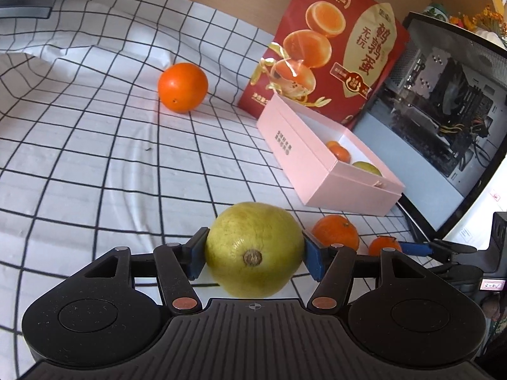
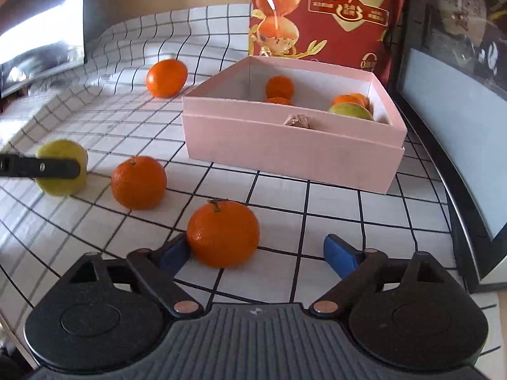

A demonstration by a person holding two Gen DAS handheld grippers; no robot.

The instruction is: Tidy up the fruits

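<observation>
Surface: white cloth with a black grid (image 2: 332, 209) covers the whole working area, with a dark computer case along the right edge of both views.
Left gripper (image 1: 253, 256): bottom centre of the left view, its blue pads clenched on both sides of a large round yellow-green fruit (image 1: 253, 248) that sits on or just above the cloth.
Right gripper (image 2: 258, 253): bottom centre of the right view, jaws spread wide; a small stemmed orange mandarin (image 2: 223, 232) lies between them, against the left pad and clear of the right one, so not gripped.
Loose fruit: a second mandarin (image 2: 138, 182) at centre left and a large smooth orange (image 2: 166, 77) farther back, upper left.
Pink rectangular cardboard box (image 2: 285, 145): centre right, open, already holding several mandarins and one green fruit.
Background: a red printed bag (image 2: 320, 12) stands behind the box.
Progress: roughly halfway by the look of it; four fruits remain outside the box.
</observation>
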